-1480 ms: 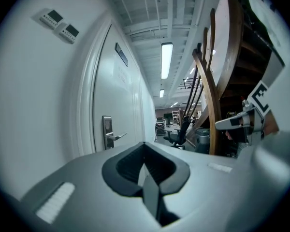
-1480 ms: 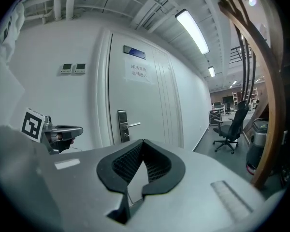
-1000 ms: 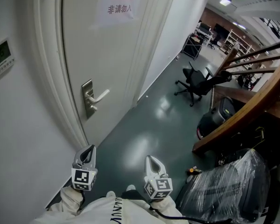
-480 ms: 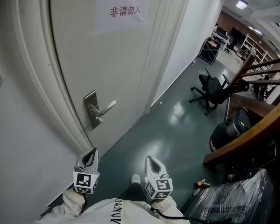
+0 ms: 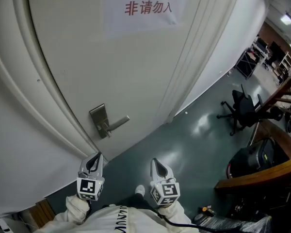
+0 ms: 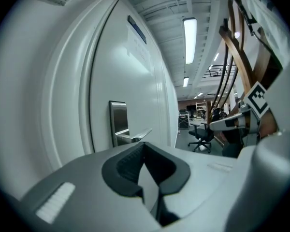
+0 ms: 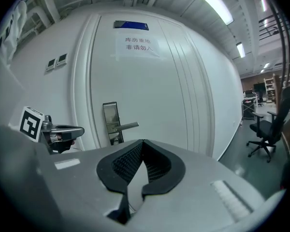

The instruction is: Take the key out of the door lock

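A steel lock plate (image 5: 98, 116) with a lever handle (image 5: 119, 124) is mounted on the white door (image 5: 136, 67). In the right gripper view the plate (image 7: 109, 114) and its lever (image 7: 125, 126) lie straight ahead. The key is too small to make out. My left gripper (image 5: 94, 158) is shut and empty, below and a little left of the plate, well short of it. My right gripper (image 5: 155, 163) is shut too, with nothing in it, further right. The left gripper view has the plate (image 6: 118, 122) just beyond the left gripper's own closed tips (image 6: 144, 148).
A paper sign (image 5: 145, 4) with red characters hangs on the door. An office chair (image 5: 245, 108) stands on the dark floor to the right. A black bin (image 5: 254, 159) and a wooden stair rail (image 5: 262, 176) are at the lower right. The door frame (image 5: 34, 106) runs along the left.
Both grippers and the head have come closer to the door. The lock plate now sits larger and nearer the grippers. Both pairs of jaws have stayed shut.
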